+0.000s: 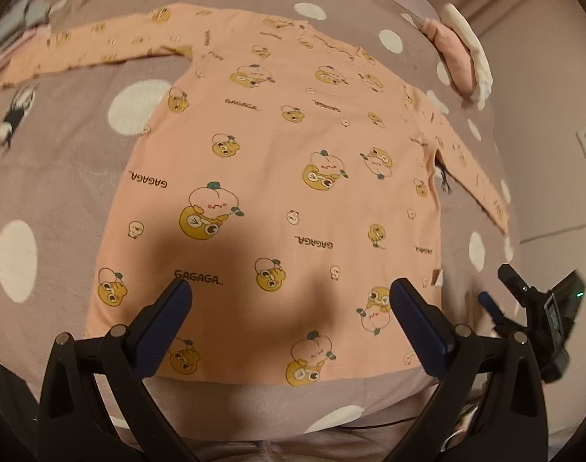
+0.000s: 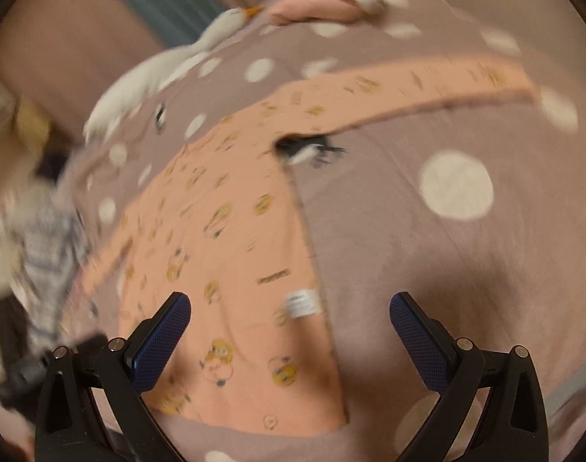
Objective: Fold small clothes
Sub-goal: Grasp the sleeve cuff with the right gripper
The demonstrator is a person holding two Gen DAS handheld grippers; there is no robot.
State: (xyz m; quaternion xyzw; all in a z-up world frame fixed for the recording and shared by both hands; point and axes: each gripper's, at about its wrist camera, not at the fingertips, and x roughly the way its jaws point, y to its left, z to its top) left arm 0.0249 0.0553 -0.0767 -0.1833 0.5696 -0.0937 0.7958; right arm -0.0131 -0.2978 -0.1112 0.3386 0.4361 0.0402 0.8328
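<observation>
We see 1 peach long-sleeved shirt [image 1: 277, 161] printed with cartoon ducks, lying flat with both sleeves spread on a mauve bedspread [image 1: 62, 177] with white dots. Our 2 grippers hover above its hem: the left gripper [image 1: 291, 300] and the right gripper [image 2: 291, 313], each with jaws spread apart, holding nothing. 1 folded pink-and-white garment [image 1: 460, 52] sits beyond the shirt.

Right wrist view smeared by motion blur: shirt [image 2: 231, 254] print and side label [image 2: 302, 304] text unreadable, striped cloth [image 2: 46, 246] at left edge can't be identified. Left wrist view: right tool [image 1: 539, 308] partly cut by rim at right, pink/white bundle [image 1: 462, 57] too distorted to tell. Grey item [image 1: 31, 11] top-left cut off, blurred.
</observation>
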